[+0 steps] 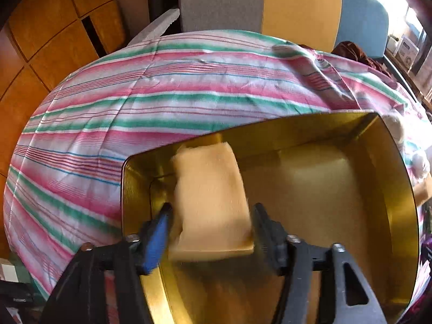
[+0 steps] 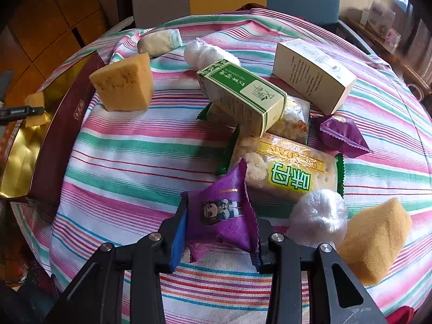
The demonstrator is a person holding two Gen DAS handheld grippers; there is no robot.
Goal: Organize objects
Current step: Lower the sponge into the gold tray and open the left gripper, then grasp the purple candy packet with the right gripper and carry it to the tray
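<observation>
My left gripper (image 1: pixel 212 216) is shut on a yellow sponge block (image 1: pixel 210 197) and holds it over the open gold-lined box (image 1: pixel 378 216); the box inside looks bare. In the right wrist view the same box (image 2: pixel 58 132) stands at the table's left, with the left gripper and its sponge (image 2: pixel 35 109) above it. My right gripper (image 2: pixel 221 224) is shut on a purple snack packet (image 2: pixel 221 213) at the table's near edge.
On the striped cloth (image 2: pixel 129 145) lie a big sponge block (image 2: pixel 122 83), a green carton (image 2: pixel 243 94), a white carton (image 2: pixel 313 73), cracker packs (image 2: pixel 291 172), another purple packet (image 2: pixel 341 135), plastic-wrapped balls (image 2: pixel 318 216), a sponge (image 2: pixel 375 237) and a wrapped roll (image 2: pixel 159 41).
</observation>
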